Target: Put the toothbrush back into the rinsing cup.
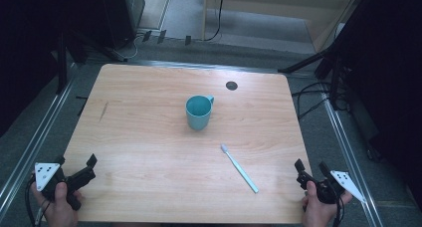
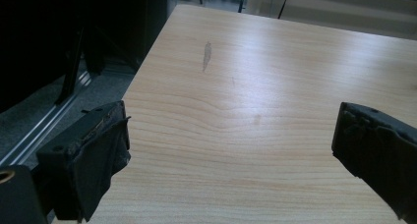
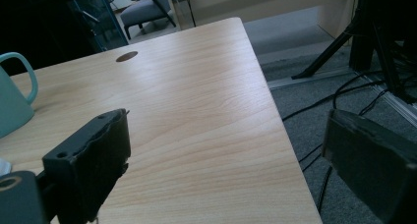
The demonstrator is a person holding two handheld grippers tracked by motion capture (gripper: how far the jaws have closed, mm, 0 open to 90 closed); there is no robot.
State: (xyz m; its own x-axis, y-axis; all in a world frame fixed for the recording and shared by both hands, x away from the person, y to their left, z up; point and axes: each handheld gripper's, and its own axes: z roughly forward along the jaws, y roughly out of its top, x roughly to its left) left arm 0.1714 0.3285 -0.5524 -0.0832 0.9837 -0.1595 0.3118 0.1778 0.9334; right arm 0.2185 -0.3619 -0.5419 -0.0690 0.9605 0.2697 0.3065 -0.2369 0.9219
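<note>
High view: one teal cup (image 1: 199, 112) mid-table (image 1: 149, 137), one toothbrush (image 1: 239, 168) lying just right of and nearer than the cup. Left gripper (image 1: 82, 170) and right gripper (image 1: 310, 168), well apart from the cup at the near corners, both spread wide, grasping nothing.

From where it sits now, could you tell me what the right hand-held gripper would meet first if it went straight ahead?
Probably nothing: the right hand-held gripper, jaws open, points along the table's bare right edge. The cup sits well off to the left of that line, though depth is hard to judge.
</note>
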